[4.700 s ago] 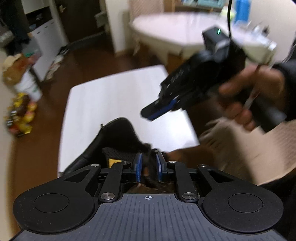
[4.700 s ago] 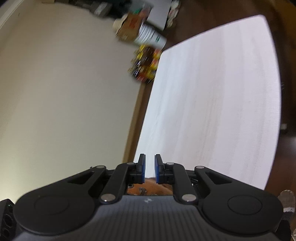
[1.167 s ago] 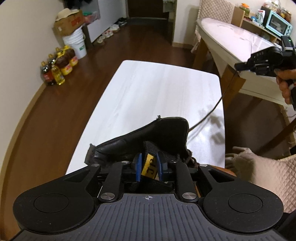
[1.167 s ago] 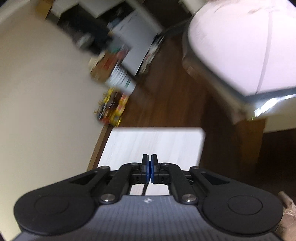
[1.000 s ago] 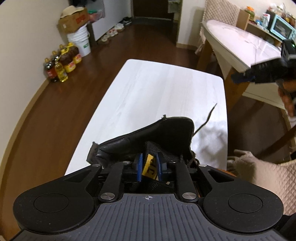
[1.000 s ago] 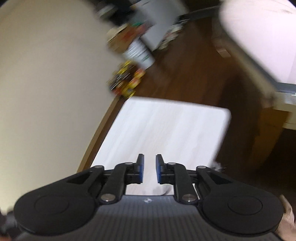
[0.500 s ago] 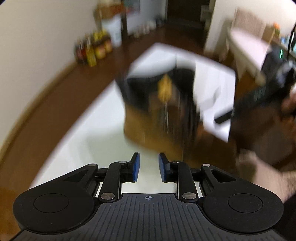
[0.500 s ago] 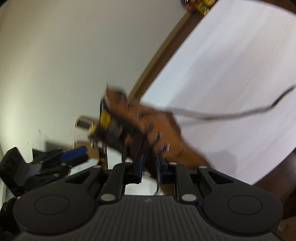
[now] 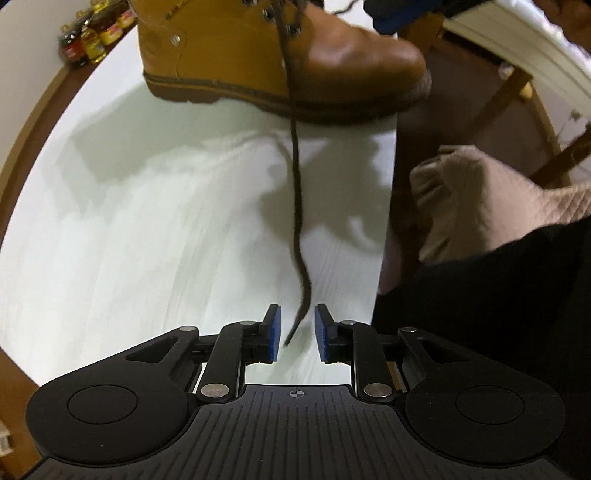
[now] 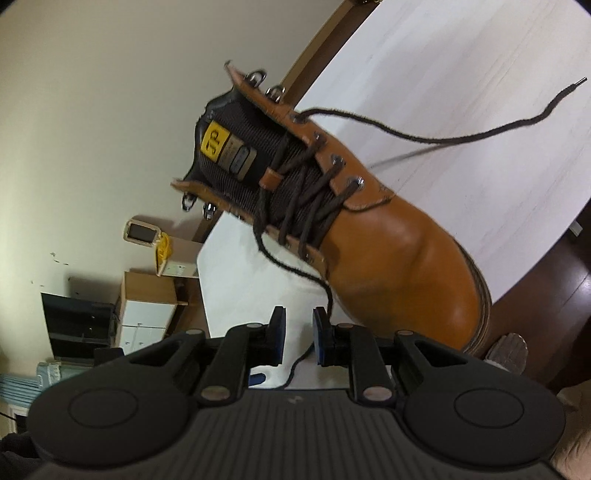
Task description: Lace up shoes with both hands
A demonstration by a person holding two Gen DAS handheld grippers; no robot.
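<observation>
Left wrist view: white table (image 9: 129, 221), broad and bare in the foreground. Tan boot (image 9: 280, 62) stands at the far edge, toe to the right, reaching the table's right edge. Dark lace (image 9: 295, 177) trails from the eyelets down across the tabletop; its tip lies in the gap between the blue pads of the left gripper (image 9: 297, 334), touching neither. Jaws apart, gripper level and pointing along the table toward the boot. Quilted cushion (image 9: 498, 199) off the right edge; bottles (image 9: 96, 33) on the floor, upper left.

Right wrist view only: boot's front, seen tilted. Ribbed tongue (image 10: 255, 162) with yellow label (image 10: 215, 144); laces crossed through the lower eyelets, upper hooks bare. A second lace end (image 10: 480, 138) runs out over the table to the upper right. Near lace end hangs past the right pad of the right gripper (image 10: 299, 339); jaws apart, nothing clamped, pointing at the boot's toe side.
</observation>
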